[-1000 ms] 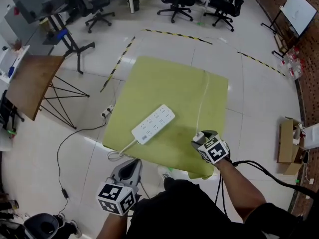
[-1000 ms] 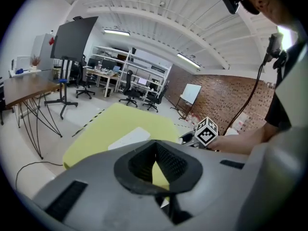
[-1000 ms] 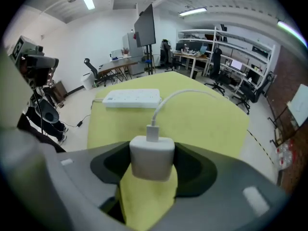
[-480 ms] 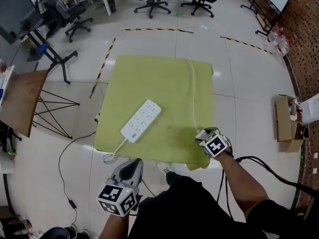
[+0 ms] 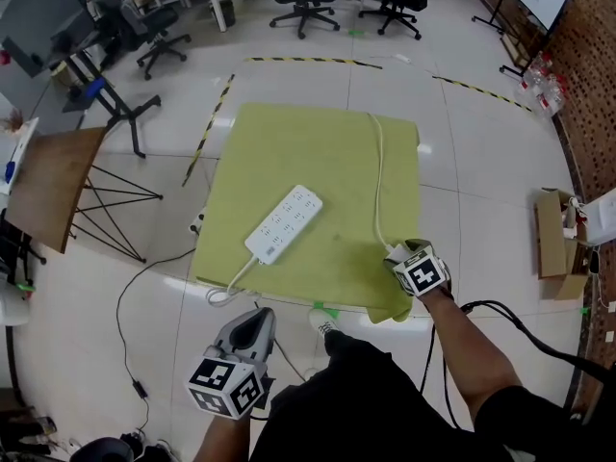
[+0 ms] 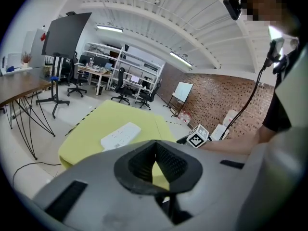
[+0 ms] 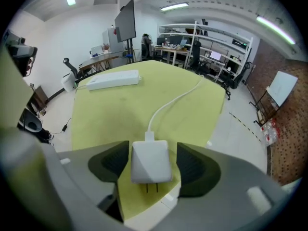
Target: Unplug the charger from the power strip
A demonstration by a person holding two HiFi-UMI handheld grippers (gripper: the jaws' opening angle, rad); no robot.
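Closest to me, my left gripper [image 6: 155,163] hangs over the floor, short of the worktop's near edge, its fingers [image 6: 172,161] closed tip to tip on nothing. Just beyond, at the near right corner of the yellow-green worktop [image 5: 289,147], my right gripper [image 7: 154,166] points steeply down. Its fingers [image 7: 193,170] are opening, and the white charger [image 7: 150,158] lies unplugged between them, prongs toward me, with the pads not pressing it. Its white cable [image 5: 377,176] runs along the right edge toward the far side. Farther left, the white power strip [image 5: 283,223] lies diagonally toward the near left corner, well apart from the charger.
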